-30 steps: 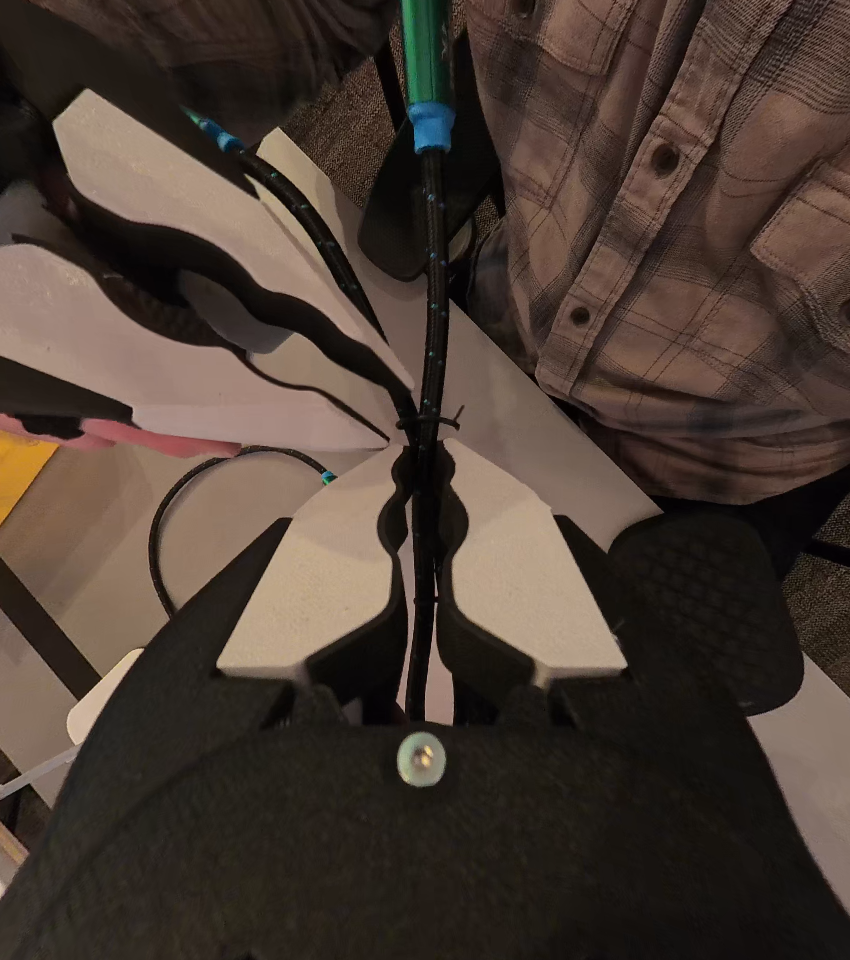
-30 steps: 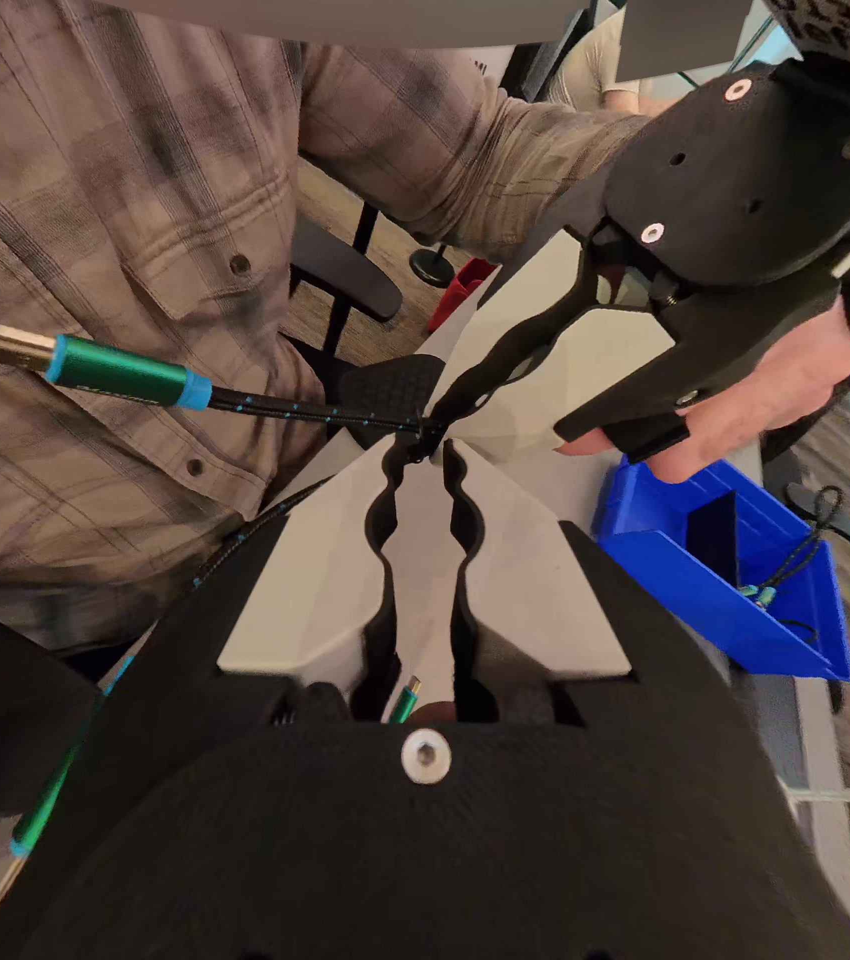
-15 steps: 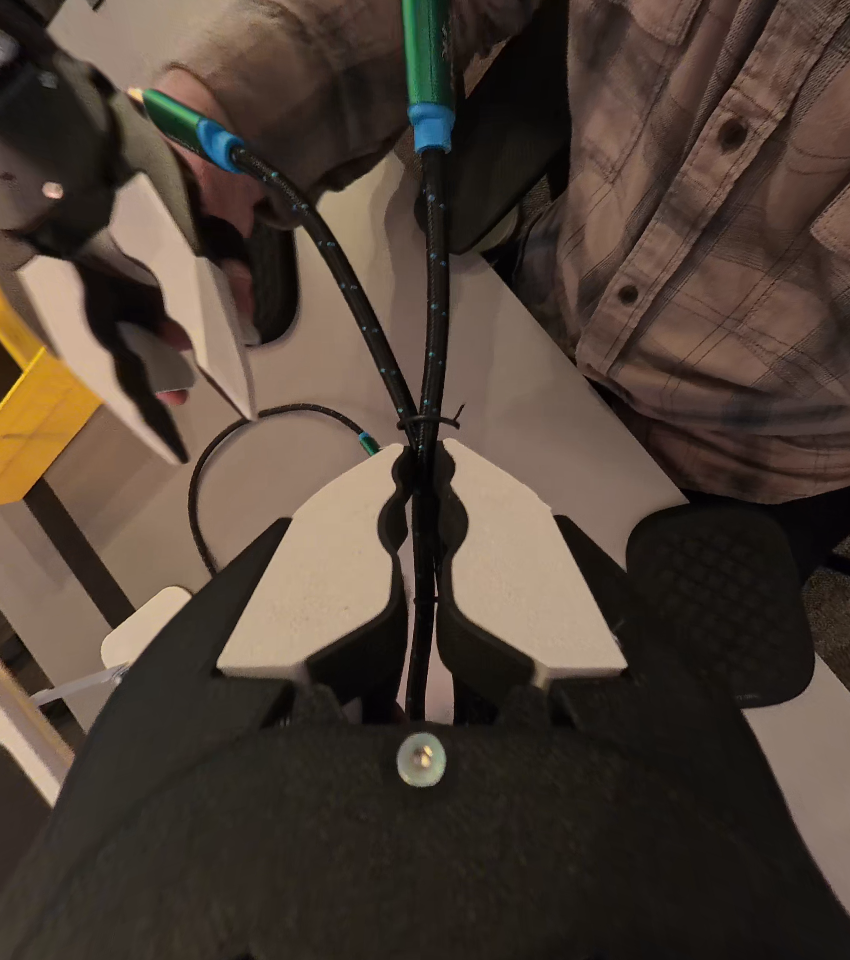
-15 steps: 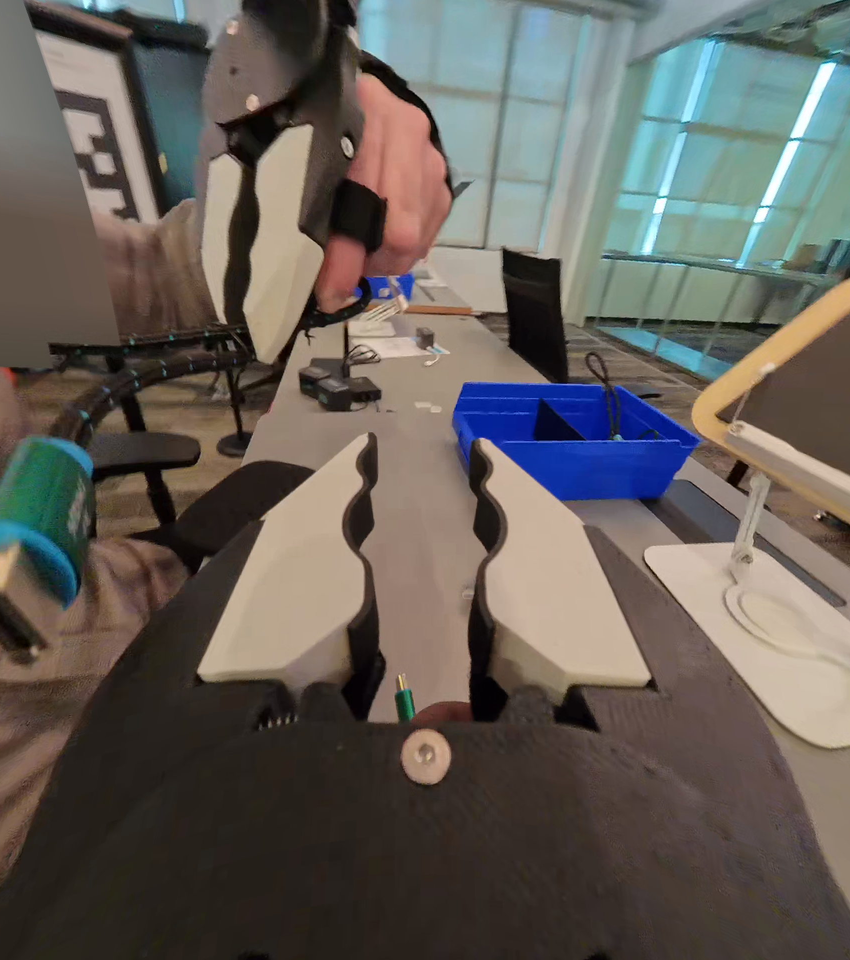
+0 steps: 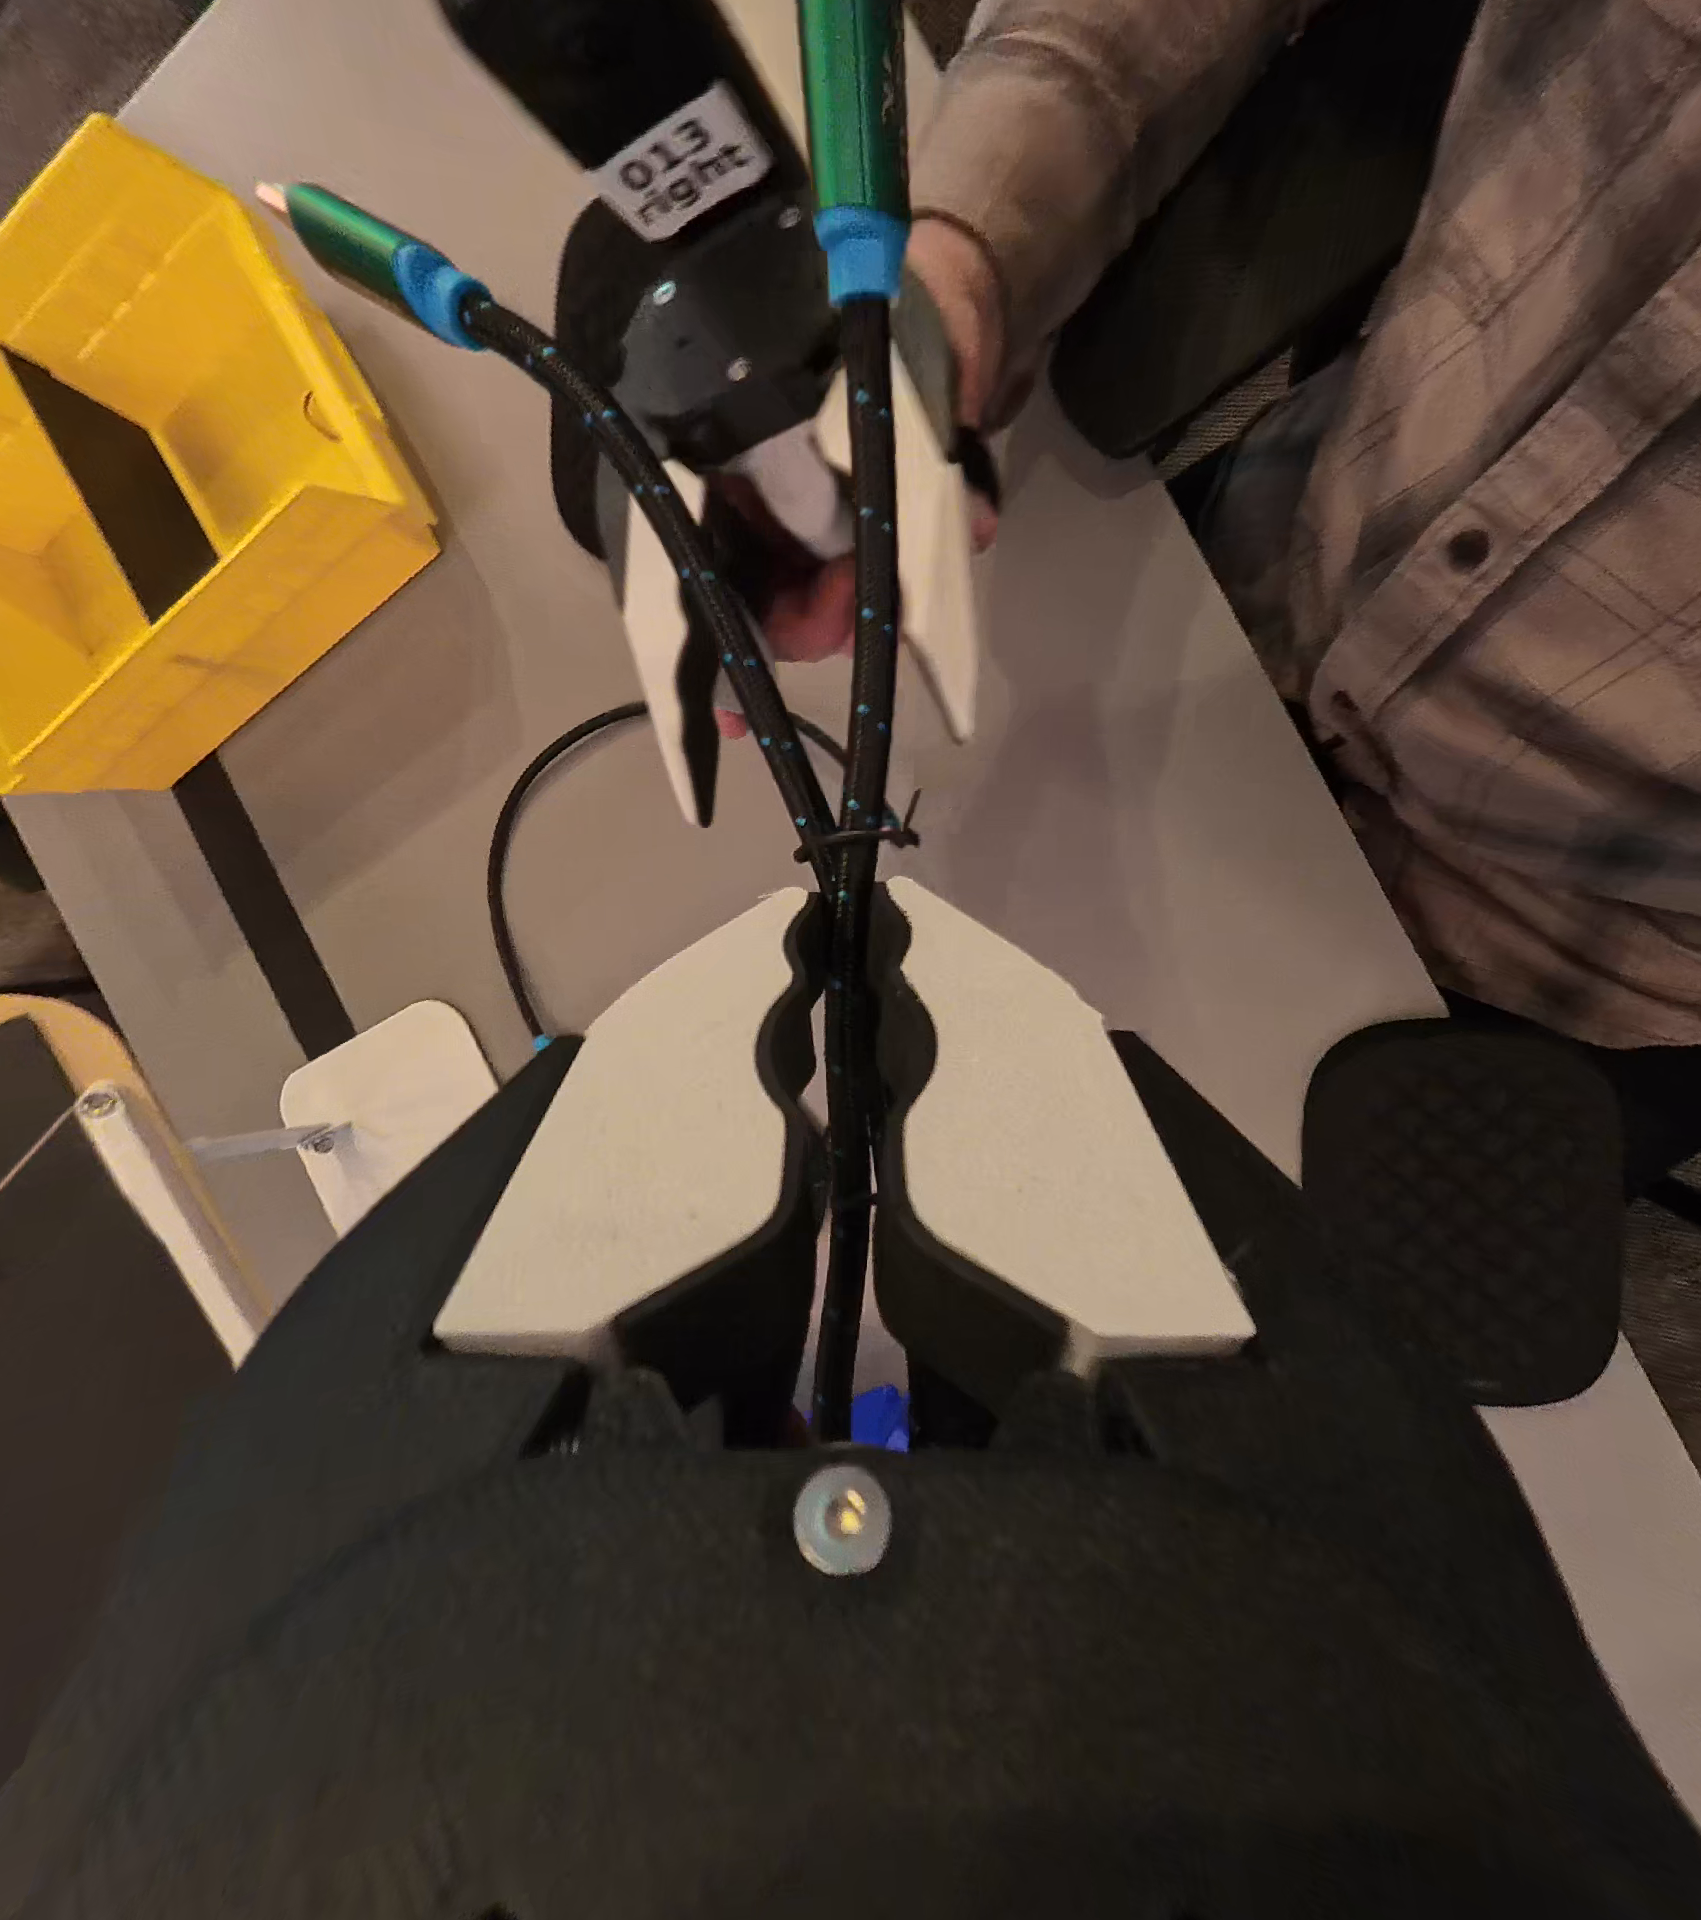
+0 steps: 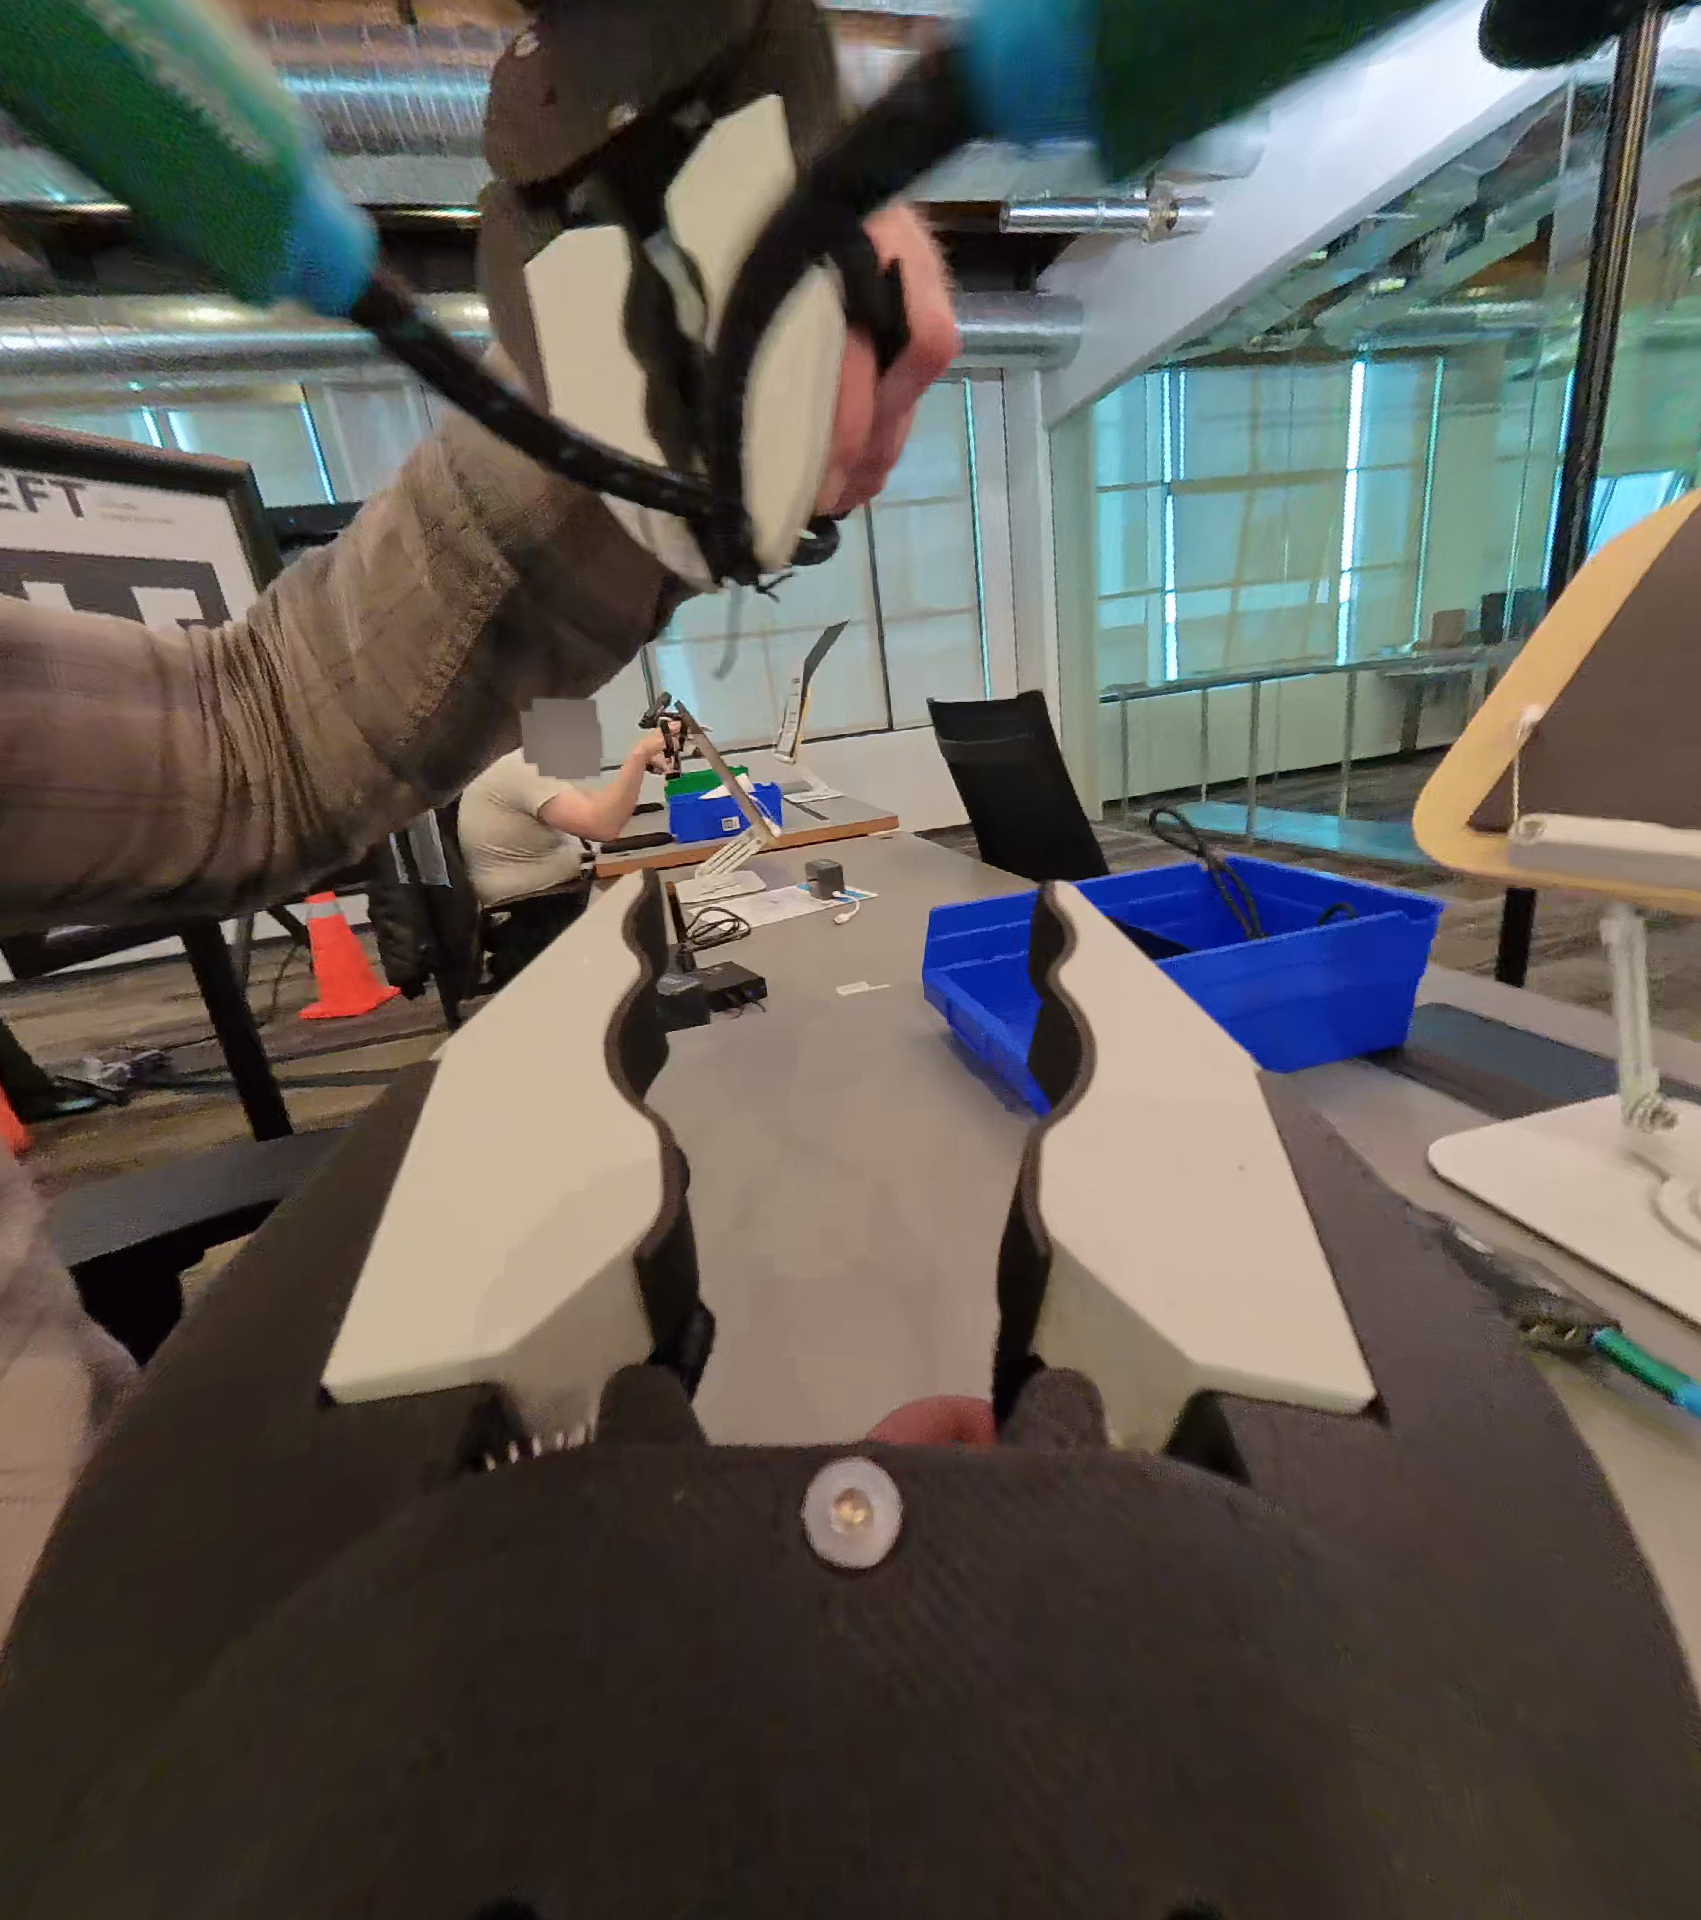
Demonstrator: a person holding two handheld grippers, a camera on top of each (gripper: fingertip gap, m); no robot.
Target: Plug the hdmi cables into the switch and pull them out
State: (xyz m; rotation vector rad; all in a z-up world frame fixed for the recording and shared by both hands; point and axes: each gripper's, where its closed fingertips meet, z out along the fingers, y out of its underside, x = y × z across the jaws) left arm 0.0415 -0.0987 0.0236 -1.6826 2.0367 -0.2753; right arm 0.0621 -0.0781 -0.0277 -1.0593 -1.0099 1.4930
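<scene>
A white sticker [image 5: 685,171] with dark printed characters in two lines sits on the black body of the right claw [image 5: 825,764]. At the left edge of the right wrist view, a black-framed white sign [image 6: 67,540] carries a bold black word above a blocky black-and-white code pattern. Faint marks on the green plug [image 5: 851,94] of the hdmi cables [image 5: 867,582] and a small label on the far blue bin [image 6: 721,816] are too blurred or small to read.

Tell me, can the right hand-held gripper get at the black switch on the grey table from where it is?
Probably yes. The right hand-held gripper is open and empty, and the switch lies ahead on bare grey table. The blue bin sits off to one side.
</scene>
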